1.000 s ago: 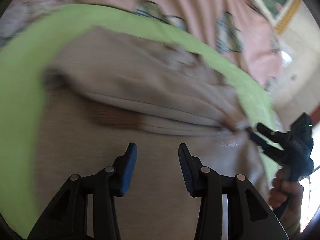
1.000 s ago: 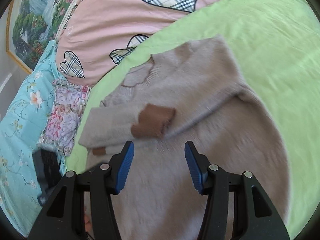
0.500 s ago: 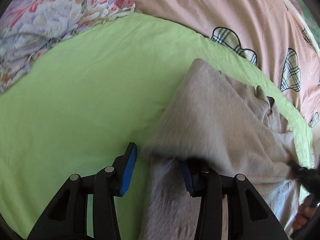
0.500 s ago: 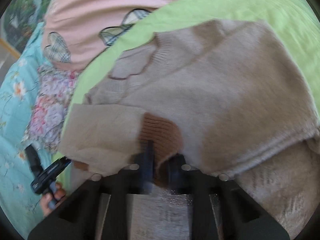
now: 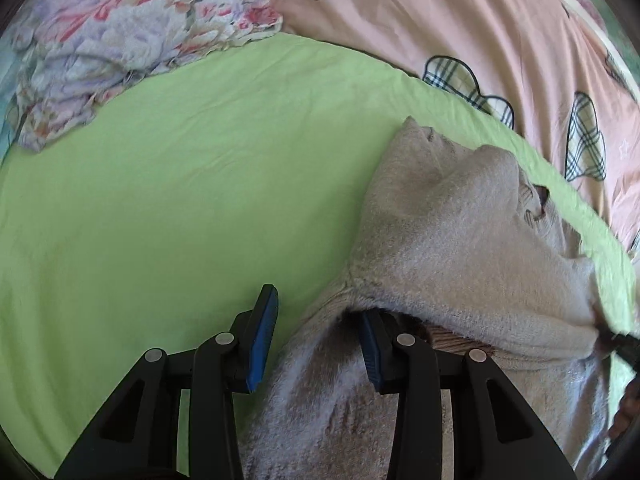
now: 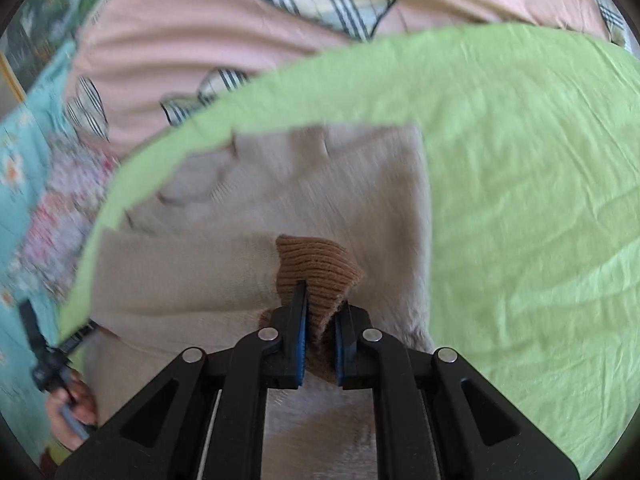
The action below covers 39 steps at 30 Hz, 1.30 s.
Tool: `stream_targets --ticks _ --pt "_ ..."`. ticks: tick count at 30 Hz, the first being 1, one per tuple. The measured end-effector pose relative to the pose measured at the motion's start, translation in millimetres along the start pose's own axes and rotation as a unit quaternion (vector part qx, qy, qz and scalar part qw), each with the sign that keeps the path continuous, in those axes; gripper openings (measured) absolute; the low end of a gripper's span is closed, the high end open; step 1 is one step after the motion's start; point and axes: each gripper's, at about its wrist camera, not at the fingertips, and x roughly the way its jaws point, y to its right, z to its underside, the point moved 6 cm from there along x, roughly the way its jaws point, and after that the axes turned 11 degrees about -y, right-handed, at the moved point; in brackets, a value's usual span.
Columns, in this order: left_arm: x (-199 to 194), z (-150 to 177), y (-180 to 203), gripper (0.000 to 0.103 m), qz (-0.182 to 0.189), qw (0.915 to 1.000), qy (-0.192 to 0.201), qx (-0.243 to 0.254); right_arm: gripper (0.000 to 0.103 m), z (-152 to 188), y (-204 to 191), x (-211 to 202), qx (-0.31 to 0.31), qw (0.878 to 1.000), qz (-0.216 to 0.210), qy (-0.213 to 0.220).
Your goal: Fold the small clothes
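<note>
A beige knitted sweater [image 6: 352, 200] is laid on the green sheet [image 5: 180, 200], close to the sheet's far edge where the pink heart-print bedding [image 5: 460, 20] begins; a floral fabric [image 5: 120, 40] is bunched at the sheet's far left corner. The right gripper [image 6: 320, 340] is seen pinching the brown ribbed cuff [image 6: 316, 272] of a sleeve folded across the body; its jaws have just been closing on that cuff, with a slight easing after. The left gripper [image 5: 316, 344] is held with jaws spread, the sweater's side edge lying between them unpinched. The knit is judged light, soft and limp, likely to sag and stretch when lifted; the firmer ribbed cuffs and hem, or doubled fold edges, are judged the best places for a hold.
</note>
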Motion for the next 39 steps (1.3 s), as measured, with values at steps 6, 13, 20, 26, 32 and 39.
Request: stream_targets --ticks 6,13,20,26,32,39 --pt "0 4 -8 0.041 0.045 0.9987 0.008 -0.023 0.069 -6 -43 -49 -0.008 0.996 -0.032 0.079" --pt "1 5 -11 0.041 0.065 0.9973 0.017 -0.031 0.075 -46 -194 -4 -0.119 0.964 -0.236 0.003" --pt "2 6 -14 0.042 0.085 0.9953 0.024 -0.039 0.075 -87 -274 92 -0.184 0.945 -0.226 -0.151" --pt "2 6 -16 0.043 0.1 0.9934 0.031 -0.046 0.08 -62 -313 151 -0.223 0.893 -0.252 -0.298" --pt "3 7 -16 0.044 0.104 0.9929 0.037 -0.046 0.086 -77 -364 148 -0.193 0.843 -0.424 -0.268" --pt "3 8 -17 0.045 0.112 0.9919 0.037 -0.048 0.086 -91 -367 141 -0.16 0.88 -0.402 -0.196"
